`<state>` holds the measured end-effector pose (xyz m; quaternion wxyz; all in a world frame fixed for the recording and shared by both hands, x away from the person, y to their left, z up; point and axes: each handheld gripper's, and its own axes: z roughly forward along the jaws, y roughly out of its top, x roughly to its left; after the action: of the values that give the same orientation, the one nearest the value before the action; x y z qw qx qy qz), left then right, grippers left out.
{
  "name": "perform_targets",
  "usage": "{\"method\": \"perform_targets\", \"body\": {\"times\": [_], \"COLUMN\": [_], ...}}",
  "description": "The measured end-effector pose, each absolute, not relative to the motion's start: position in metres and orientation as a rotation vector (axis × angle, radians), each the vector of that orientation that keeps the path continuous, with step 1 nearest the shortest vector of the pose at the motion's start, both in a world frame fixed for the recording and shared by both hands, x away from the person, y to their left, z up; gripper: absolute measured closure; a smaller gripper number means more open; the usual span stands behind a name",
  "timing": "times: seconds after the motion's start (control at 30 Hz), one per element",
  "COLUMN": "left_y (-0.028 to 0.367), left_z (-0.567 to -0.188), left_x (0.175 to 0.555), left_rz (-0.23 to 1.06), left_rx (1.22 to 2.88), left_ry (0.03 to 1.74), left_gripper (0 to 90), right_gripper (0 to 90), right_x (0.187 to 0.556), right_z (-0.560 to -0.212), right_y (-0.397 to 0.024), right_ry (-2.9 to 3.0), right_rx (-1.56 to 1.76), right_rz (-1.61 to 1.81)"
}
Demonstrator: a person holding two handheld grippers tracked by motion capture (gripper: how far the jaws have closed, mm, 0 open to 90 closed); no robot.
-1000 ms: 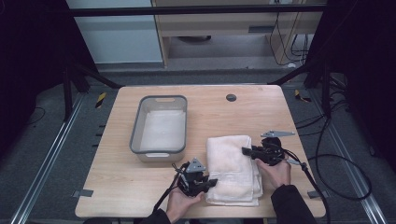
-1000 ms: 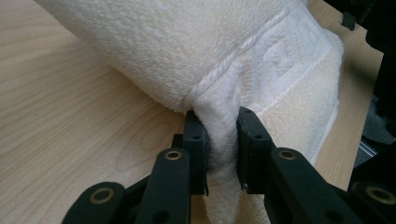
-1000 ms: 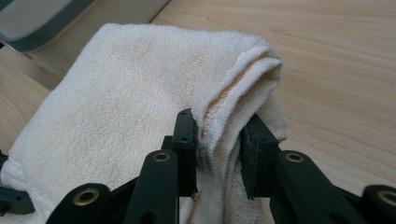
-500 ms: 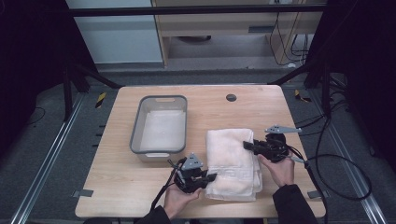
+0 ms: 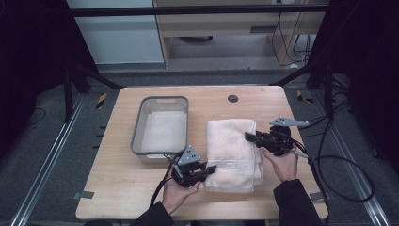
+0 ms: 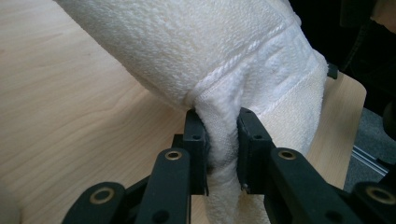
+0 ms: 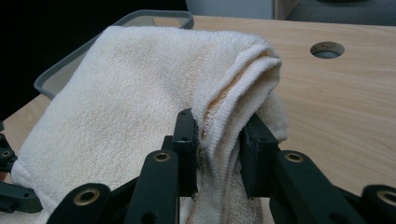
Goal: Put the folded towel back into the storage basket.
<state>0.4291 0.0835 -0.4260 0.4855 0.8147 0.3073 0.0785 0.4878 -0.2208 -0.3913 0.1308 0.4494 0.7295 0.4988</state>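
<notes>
Lifting is the step in hand: left tongs and right tongs each pinch the folded cream terry towel at opposite edges above the light wooden table, and the next move likely calls for carrying it level toward the grey plastic tub

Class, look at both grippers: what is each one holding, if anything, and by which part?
Both hold the folded towel. The left gripper pinches the bordered edge at its near left side; the right gripper pinches the folded layers at its far right edge.
</notes>
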Motion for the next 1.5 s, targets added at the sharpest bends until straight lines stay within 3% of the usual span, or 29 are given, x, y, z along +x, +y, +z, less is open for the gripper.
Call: {"method": "perform_targets", "body": {"times": [1.5], "left_y": [0.154], "left_z": [-0.364], "left_x": [0.443], "left_rz": [0.375], "left_rx": [1.816], "left_ry": [0.777], "left_gripper": [75.8], "right_gripper": [70.9], "right_x": [0.517], "right_z": [-0.311], "right_y": [-0.152], "right_ry": [2.066], "right_rx": [1.097], "right_rz": [1.548]}}
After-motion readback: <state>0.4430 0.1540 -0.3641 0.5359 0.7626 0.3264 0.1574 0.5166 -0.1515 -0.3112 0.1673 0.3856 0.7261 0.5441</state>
